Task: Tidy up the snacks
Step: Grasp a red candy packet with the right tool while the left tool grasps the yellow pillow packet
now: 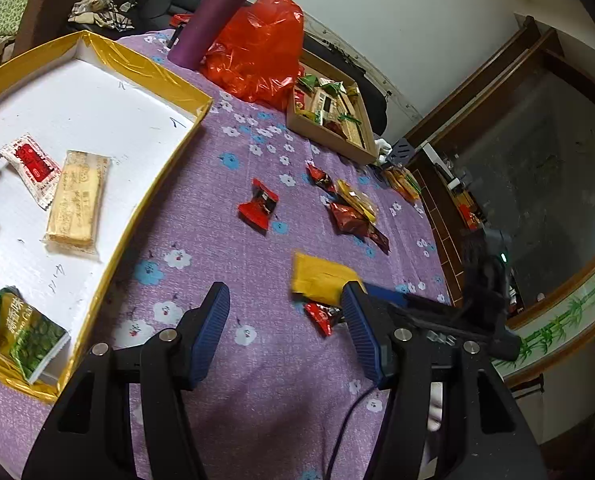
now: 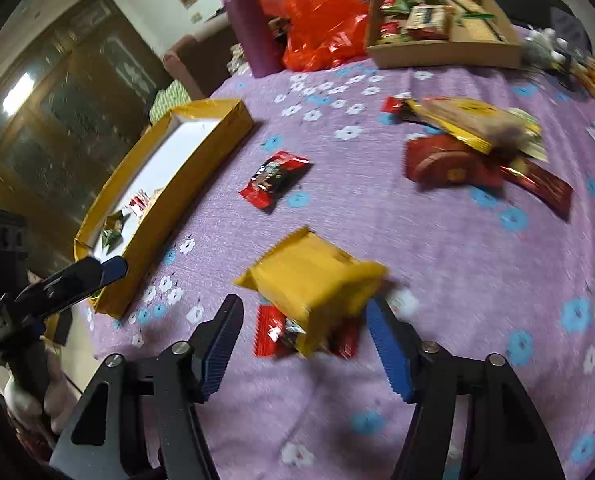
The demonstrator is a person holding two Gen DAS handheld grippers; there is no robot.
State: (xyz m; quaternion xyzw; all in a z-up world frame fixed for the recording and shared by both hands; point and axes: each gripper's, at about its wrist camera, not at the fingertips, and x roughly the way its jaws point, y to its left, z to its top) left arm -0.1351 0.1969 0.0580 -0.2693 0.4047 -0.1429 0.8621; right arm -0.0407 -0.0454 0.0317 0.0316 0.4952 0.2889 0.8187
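Observation:
My right gripper [image 2: 302, 304] stands open just above the purple flowered cloth. A yellow packet [image 2: 313, 276] lies between and ahead of its fingers, tilted on top of a small red candy [image 2: 273, 330]; the pads do not press on it. My left gripper [image 1: 285, 292] is open with nothing between its fingers, and the same yellow packet [image 1: 321, 280] lies just beyond its right finger. To the left lies the yellow-rimmed tray [image 1: 165, 184] with a biscuit pack [image 1: 77, 200], a red-and-white packet [image 1: 31, 168] and a green packet [image 1: 21, 332]. A red-black candy [image 2: 275, 178] lies loose beside the tray.
A pile of red and yellow snacks [image 2: 469, 140] lies farther right. At the back stand a cardboard box [image 2: 445, 54] of mixed snacks, a red plastic bag [image 2: 317, 16] and a purple bottle [image 2: 253, 32]. The table edge falls away on the right in the left wrist view.

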